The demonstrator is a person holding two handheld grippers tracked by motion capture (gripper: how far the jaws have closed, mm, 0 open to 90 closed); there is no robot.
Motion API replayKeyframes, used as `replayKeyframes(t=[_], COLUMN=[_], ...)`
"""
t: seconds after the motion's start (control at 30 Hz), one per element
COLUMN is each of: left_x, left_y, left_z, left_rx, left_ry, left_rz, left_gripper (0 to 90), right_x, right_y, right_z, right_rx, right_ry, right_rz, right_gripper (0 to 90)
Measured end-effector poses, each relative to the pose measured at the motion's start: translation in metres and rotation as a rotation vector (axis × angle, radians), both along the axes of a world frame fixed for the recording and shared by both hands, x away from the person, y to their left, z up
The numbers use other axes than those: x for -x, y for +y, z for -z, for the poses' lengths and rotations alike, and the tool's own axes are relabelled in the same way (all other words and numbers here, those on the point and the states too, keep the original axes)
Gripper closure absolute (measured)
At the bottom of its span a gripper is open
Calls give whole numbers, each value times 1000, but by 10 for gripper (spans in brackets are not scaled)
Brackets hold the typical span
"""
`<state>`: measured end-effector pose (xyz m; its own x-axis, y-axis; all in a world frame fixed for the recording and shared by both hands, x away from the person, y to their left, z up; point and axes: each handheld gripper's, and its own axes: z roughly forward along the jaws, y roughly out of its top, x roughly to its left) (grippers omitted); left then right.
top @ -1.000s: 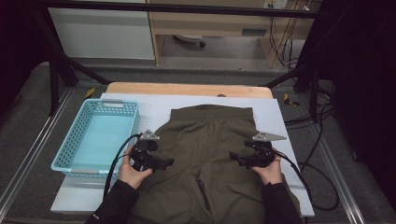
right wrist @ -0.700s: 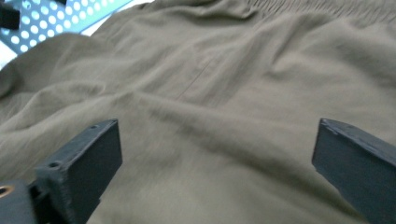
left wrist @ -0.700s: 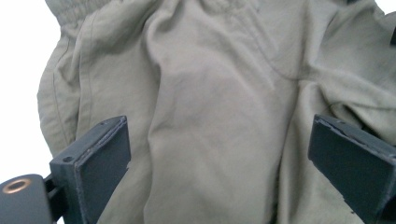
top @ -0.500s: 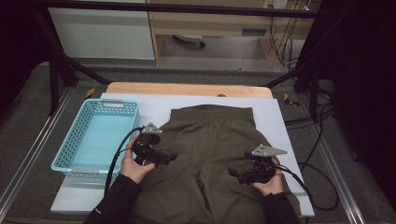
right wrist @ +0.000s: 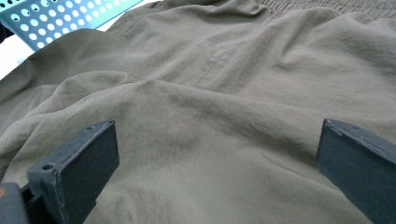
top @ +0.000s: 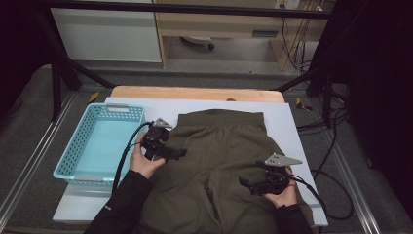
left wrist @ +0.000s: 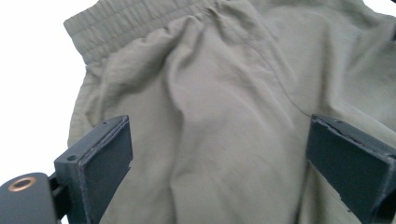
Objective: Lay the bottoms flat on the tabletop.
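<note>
An olive green pair of trousers [top: 224,146] lies flat on the white table [top: 156,105], waistband at the far end. My left gripper [top: 178,154] hovers at the garment's left edge, below the waistband. In the left gripper view its jaws [left wrist: 219,140] stand wide apart over the cloth [left wrist: 210,84], pinching nothing. My right gripper [top: 246,184] sits low on the right leg, pointing left. Its jaws have just been opening and now stand wide [right wrist: 219,140], with loose wrinkled cloth [right wrist: 210,93] below them and not gripped.
A light blue perforated basket [top: 73,168] stands on the table to the left of the garment, and its corner [right wrist: 60,18] appears in the right gripper view. A wooden strip [top: 195,92] borders the far table edge. Cables hang off the right side.
My left hand has moved away from me along the garment's left edge, towards the waistband. My right hand has drawn back towards me, down the right leg.
</note>
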<state>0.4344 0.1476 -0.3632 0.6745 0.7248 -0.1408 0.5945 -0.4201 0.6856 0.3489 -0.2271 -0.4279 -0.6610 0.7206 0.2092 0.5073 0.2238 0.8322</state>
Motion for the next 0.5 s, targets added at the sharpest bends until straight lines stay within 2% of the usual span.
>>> replayKeyframes(t=[0.17, 0.33, 0.5], left_x=[-22, -43, -66], left_y=[-1, -3, -5], left_z=[2, 9, 24], left_rx=[6, 23, -32], left_ry=[12, 16, 39], left_rz=[-39, -73, -122], left_gripper=[138, 248, 354], right_x=[0, 1, 3], right_y=[0, -2, -4], right_z=[-1, -3, -4], right_rx=[0, -7, -10], right_ry=[-4, -14, -23], right_rz=[-1, 0, -2], right_gripper=[1, 1, 1])
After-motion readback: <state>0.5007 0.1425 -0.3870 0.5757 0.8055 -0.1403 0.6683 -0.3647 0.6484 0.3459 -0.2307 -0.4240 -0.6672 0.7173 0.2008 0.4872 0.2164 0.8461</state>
